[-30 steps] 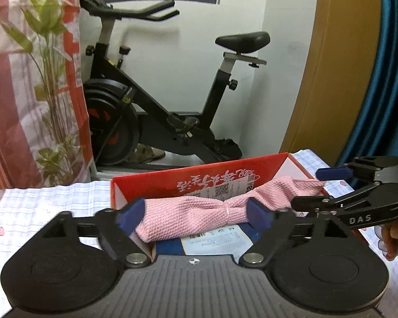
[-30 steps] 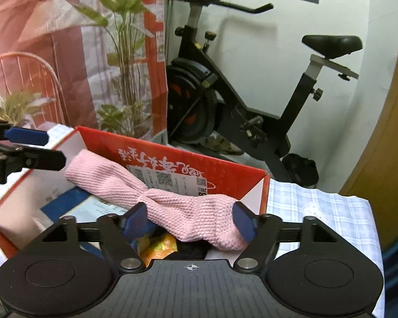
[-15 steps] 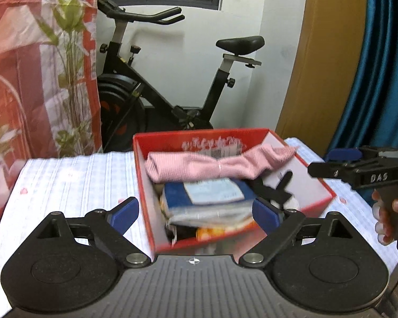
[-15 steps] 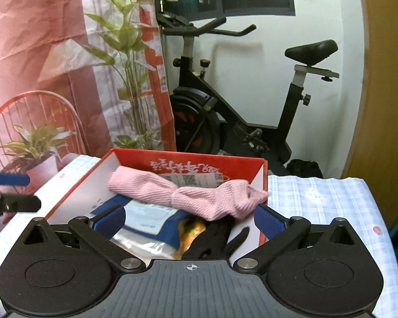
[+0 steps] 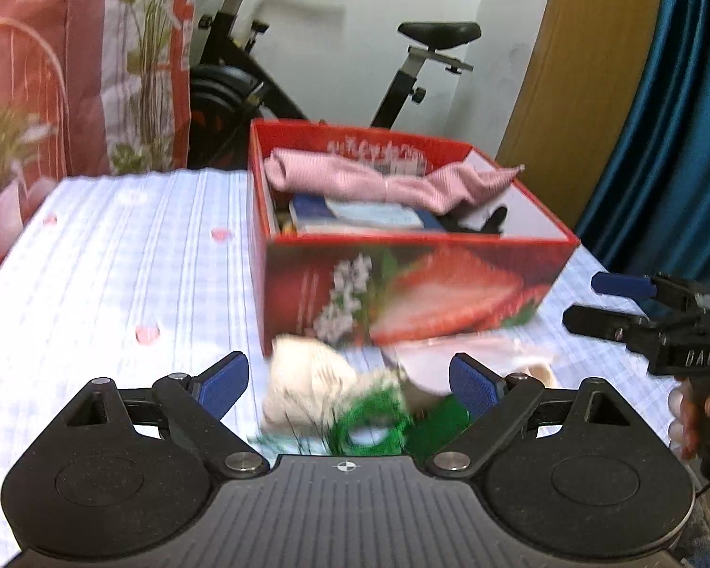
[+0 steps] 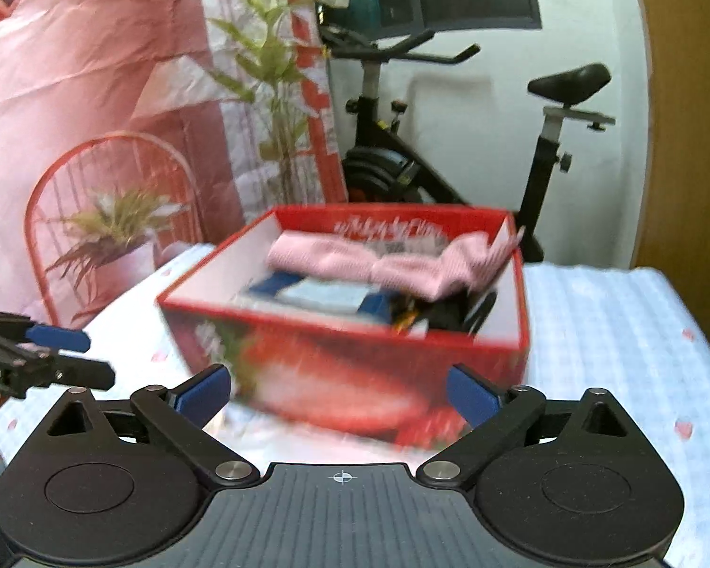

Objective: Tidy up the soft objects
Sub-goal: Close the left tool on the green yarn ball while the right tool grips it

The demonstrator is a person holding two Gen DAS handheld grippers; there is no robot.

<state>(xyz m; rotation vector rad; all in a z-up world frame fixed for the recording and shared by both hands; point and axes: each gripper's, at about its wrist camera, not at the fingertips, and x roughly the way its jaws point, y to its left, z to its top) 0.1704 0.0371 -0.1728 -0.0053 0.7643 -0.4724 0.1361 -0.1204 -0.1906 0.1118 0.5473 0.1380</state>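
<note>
In the red box [image 5: 402,279] at the far side of the bench [image 5: 118,255], the pink cloth [image 5: 383,182] has been left; both hand-held grippers, left [image 5: 350,378] spread, right [image 6: 338,390] empty and closing slightly, have been drawn back toward cream and green soft items [image 5: 336,402] lying near, presumably next.

A glossy printed cardboard box [image 5: 402,284] holds ribbed pink cloth [image 5: 383,184] on a checked woven tablecloth [image 5: 118,260].

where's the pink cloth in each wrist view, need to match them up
Left wrist: pink cloth lies across the far end of the red box, upper centre of the picture.
Right wrist: pink cloth lies across the far end of the red box, centre, slightly right.
Shared landmark: the exercise bike behind the box.
</note>
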